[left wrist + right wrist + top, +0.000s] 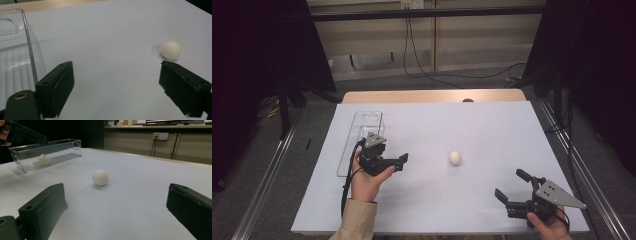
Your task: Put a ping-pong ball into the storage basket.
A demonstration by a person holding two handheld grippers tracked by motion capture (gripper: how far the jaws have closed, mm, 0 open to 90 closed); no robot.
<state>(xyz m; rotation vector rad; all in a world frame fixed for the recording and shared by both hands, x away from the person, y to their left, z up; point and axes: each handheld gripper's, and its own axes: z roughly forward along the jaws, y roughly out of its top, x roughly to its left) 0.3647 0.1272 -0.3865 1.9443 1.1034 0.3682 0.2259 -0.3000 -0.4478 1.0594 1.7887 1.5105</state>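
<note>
left tongs point(398, 161) held wide over the white tabletop point(472, 130), nothing between the jaws, just beside the clear plastic box point(362, 131) that lies along the tabletop's left part. in the left gripper view, the same tongs point(116, 86) gaping, bare white sheet between the two black jaws, the box wall point(27, 50) at the left edge and the white ball point(171, 49) resting just past the right jaw, apart from it. pointing across the tabletop toward that ball point(454, 157), which sits alone on the sheet near the middle, well apart from the box.

right tongs point(511, 186) low at the near right corner, likewise wide and gripping nothing, angled toward the ball from the other side. in the right gripper view, these tongs point(116, 202) spread broadly, the ball point(100, 177) beyond them on the open sheet, nearer the left jaw's line, touching neither. farther back at the left, the clear box point(62, 147) lying lengthwise with a second white ball point(44, 159) inside, near its closer end. above the box, part of the other hand and its dark gripper point(23, 133).

beyond the tabletop's far edge, a wooden strip point(432, 95) and a wall socket point(411, 4) with a cable hanging down.
</note>
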